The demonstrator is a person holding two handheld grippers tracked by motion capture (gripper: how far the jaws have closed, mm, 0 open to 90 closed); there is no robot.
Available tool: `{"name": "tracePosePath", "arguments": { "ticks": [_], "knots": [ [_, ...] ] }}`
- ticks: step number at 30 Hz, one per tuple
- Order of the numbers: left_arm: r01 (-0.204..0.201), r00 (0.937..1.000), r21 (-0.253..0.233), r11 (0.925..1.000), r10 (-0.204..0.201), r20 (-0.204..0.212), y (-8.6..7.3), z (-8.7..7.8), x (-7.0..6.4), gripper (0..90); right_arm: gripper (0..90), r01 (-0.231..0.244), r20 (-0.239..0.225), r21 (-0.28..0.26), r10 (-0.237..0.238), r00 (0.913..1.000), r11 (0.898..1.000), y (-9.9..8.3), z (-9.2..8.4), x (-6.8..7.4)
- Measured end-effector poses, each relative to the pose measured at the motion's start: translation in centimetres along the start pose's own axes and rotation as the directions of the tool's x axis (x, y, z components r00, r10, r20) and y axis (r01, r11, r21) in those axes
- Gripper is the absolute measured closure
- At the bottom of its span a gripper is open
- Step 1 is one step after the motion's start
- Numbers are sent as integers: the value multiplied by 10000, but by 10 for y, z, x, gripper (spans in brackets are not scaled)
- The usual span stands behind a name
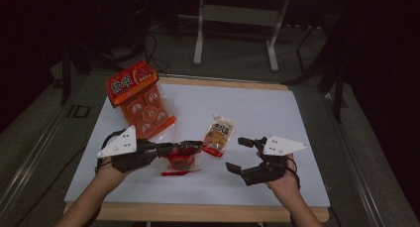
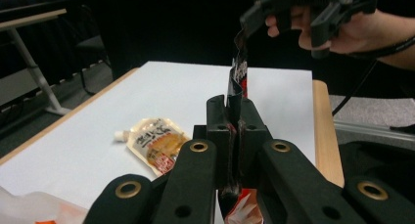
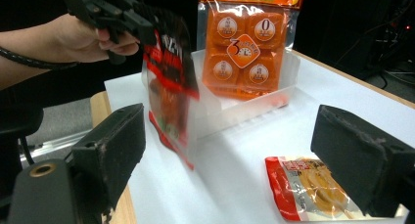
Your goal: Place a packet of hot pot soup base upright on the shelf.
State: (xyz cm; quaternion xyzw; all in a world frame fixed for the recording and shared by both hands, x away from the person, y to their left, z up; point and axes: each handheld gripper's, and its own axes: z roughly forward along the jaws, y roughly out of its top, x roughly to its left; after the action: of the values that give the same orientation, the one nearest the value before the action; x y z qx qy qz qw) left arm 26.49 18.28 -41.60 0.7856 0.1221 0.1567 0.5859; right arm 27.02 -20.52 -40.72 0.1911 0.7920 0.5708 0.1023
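While left gripper [image 1: 190,148] clamps red packet [image 1: 179,161], right gripper [image 1: 241,155] wide

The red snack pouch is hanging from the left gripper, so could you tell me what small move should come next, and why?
Probably carry the red snack pouch toward the clear tray, where the orange pack already stands. The left gripper is shut on its edge, and the right gripper is open and apart.
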Motion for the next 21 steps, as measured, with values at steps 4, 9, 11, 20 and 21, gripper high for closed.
{"name": "tracePosePath", "arguments": {
  "ticks": [4, 9, 11, 20, 21],
  "knots": [
    [-156, 9998, -140, 9998, 154, -126, 5, -7, 9, 878, 139, -5, 40, -54, 5, 10000, 10000, -3, -1, -2],
    [-698, 9962, -269, 9972, 683, -533, 8, -17, 22, 877, 140, -142, -87, -4, 142, 9999, 9999, -8, -2, -6],
    [-753, 9955, -285, 9968, 735, -599, 8, -20, 25, 877, 140, -156, -124, 11, 156, 9998, 9999, -8, -2, -6],
    [-820, 9906, -587, 9949, 750, -1140, 2, -39, 47, 877, 142, -350, -244, 36, 350, 9991, 9994, -11, -2, -8],
    [-845, 9891, -566, 9948, 769, -1254, 2, -40, 48, 877, 143, -401, -280, 38, 402, 9988, 9992, -12, -2, -8]
  ]
}}
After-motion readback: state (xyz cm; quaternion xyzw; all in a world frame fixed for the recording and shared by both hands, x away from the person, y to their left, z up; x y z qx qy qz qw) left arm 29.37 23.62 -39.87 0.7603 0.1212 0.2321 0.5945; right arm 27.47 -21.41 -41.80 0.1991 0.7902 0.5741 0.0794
